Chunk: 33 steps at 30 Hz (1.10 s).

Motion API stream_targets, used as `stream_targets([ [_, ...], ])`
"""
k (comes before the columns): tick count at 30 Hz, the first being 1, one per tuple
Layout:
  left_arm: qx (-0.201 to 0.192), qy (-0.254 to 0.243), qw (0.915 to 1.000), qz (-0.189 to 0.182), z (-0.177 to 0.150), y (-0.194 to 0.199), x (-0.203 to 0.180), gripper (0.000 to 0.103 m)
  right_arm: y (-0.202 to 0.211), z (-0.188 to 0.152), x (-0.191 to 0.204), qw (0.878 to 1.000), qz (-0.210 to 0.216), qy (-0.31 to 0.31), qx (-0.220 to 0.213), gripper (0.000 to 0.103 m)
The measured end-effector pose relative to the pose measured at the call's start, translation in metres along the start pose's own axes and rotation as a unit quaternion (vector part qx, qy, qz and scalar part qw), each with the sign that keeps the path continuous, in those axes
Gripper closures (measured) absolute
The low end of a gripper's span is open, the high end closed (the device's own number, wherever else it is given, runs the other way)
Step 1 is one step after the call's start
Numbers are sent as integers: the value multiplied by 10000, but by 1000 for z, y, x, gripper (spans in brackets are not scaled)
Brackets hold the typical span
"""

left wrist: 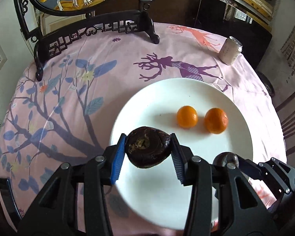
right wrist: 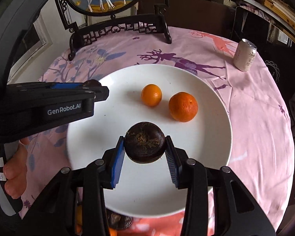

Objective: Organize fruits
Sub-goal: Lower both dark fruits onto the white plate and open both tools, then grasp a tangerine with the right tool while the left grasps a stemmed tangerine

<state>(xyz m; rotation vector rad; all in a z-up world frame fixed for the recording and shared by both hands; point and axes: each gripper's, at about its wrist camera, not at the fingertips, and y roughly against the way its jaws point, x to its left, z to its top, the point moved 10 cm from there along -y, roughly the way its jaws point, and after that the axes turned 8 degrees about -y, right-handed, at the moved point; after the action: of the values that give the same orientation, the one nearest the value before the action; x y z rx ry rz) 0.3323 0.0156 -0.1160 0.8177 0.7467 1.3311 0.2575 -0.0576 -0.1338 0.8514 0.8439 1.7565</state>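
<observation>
Left wrist view: left hand-held gripper (left wrist: 148, 147) clamps a dark round fruit (left wrist: 147, 147) by its sides above the white plate (left wrist: 236, 157). Right hand-held gripper (right wrist: 145, 147) pinches another dark fruit (right wrist: 144, 146); both likely light, firm-shelled.

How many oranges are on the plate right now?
2. A smaller orange lies mid-plate; a larger orange lies just right of it, apart, on the white plate. More orange shows below the plate's near rim, mostly hidden.

Can (right wrist: 245, 55) upright, carved screen stand (right wrist: 120, 27) behind

Both wrist views close, angled down; share white plate (left wrist: 216, 90) (right wrist: 216, 118).
</observation>
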Motion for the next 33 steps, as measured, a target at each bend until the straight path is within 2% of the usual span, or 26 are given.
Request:
stream_targets([
  [9,175,0,9998,-108,14,-32,-1,58,-35,20,-5,9997,103,-28,232,62],
  [11,165,-28,9998,-92,16,-35,-2,57,-38,23,-3,9998,57,57,198,59],
  [12,108,-22,9999,-89,19,-35,-1,46,-40,24,-3,9998,-1,115,172,53],
  [13,42,-16,10000,-69,22,-32,-1,35,-38,25,-2,9998,-32,153,108,43],
  [14,-59,4,10000,-39,26,-27,1,23,-36,27,-2,9998,-92,180,30,40],
  [18,-390,-90,9991,-125,25,11,2,21,-7,16,-1,9992,-211,342,-15,39],
  [22,-541,-201,9982,-138,-17,54,7,17,32,-27,-14,9996,-259,50,55,37],
  [25,-663,-289,9974,53,-65,76,12,17,55,-67,-19,9995,-160,-264,-68,34],
  [28,-756,-168,9970,-67,-110,91,13,17,68,-99,-22,9979,-143,-609,-151,34],
  [33,-854,-97,9961,197,-156,107,20,17,84,-118,-17,9971,-91,-743,-169,34],
])
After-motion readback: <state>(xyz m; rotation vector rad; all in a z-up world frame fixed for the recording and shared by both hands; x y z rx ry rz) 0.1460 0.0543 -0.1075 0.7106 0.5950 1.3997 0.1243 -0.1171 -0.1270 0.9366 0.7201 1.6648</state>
